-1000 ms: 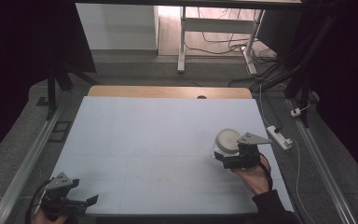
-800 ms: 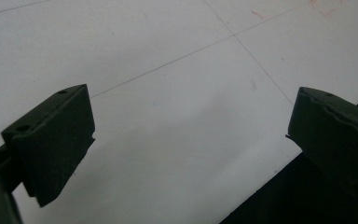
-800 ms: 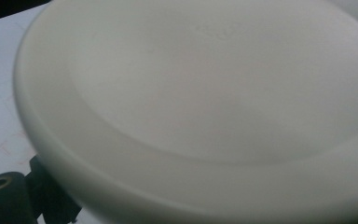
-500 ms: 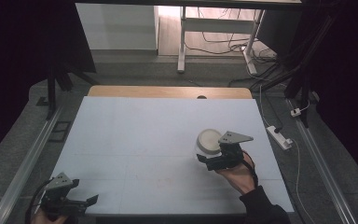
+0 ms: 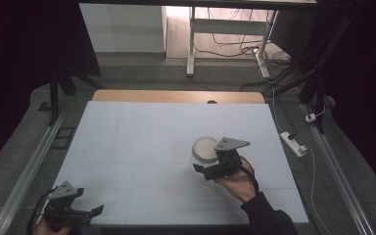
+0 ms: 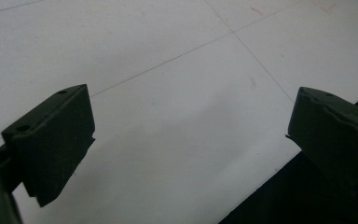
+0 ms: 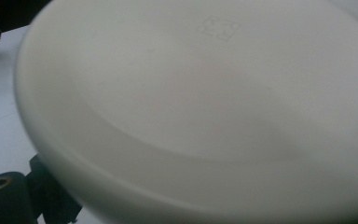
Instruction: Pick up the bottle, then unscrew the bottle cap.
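A white round tub [image 5: 203, 148] hangs tilted just above the pale table top [image 5: 137, 132], right of centre, with my right gripper [image 5: 203, 162] shut on it. In the right gripper view the tub's flat face [image 7: 200, 93] with a small embossed mark looms very close, and one black finger [image 7: 9, 196] shows at the lower left. My left gripper [image 5: 89, 211] rests at the table's near left corner. Its jaws stand wide open [image 6: 186, 140] over bare table near the front edge, with nothing between them.
A wooden strip [image 5: 176, 96] borders the table's far edge. Metal rails [image 5: 34, 161] run along both sides. A white power strip [image 5: 293, 143] with cables lies on the floor to the right. A white desk frame [image 5: 192, 44] stands beyond the table.
My right gripper has carried the white tub leftward and a little nearer, from the right side toward the table's middle. The left gripper has stayed put.
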`<state>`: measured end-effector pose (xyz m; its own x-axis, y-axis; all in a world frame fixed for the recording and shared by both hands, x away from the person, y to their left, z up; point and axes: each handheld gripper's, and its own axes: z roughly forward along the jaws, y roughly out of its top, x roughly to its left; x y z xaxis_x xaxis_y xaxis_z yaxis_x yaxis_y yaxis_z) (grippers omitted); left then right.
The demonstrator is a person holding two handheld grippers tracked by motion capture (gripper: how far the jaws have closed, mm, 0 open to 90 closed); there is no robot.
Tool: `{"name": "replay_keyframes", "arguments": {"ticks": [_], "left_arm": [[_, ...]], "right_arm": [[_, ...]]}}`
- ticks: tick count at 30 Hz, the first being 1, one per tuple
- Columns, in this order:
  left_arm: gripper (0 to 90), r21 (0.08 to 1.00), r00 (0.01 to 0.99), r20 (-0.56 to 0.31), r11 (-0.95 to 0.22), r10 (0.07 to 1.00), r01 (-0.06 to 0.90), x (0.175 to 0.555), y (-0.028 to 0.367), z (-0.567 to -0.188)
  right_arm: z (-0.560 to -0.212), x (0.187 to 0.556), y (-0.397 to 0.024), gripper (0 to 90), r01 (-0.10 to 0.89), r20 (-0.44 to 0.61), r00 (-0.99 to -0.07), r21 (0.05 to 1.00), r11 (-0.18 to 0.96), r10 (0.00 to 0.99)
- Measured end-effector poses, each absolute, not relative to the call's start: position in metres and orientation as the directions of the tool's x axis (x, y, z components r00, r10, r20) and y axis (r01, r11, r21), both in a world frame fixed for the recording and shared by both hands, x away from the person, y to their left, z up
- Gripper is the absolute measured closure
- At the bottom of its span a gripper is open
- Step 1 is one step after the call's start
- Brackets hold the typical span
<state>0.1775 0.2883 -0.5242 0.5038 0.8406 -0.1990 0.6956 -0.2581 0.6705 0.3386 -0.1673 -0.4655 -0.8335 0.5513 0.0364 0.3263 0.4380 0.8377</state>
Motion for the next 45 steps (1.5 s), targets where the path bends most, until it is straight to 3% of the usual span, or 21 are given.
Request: {"name": "replay_keyframes", "arguments": {"ticks": [21, 45], "left_arm": [[1.5, 0.668, 0.501, -0.203, -0.255, 0.841, 0.699, 0.178, 0.289, -0.524], [1.7, 0.67, 0.506, -0.189, -0.266, 0.842, 0.693, 0.178, 0.287, -0.523]], "right_arm": [[-0.466, 0.339, -0.121, 6.6, 0.278, 0.011, -0.878, 0.826, 0.491, 0.478], [-0.466, 0.329, -0.108, 6.6, 0.258, 0.016, -0.9, 0.825, 0.503, 0.436]]}}
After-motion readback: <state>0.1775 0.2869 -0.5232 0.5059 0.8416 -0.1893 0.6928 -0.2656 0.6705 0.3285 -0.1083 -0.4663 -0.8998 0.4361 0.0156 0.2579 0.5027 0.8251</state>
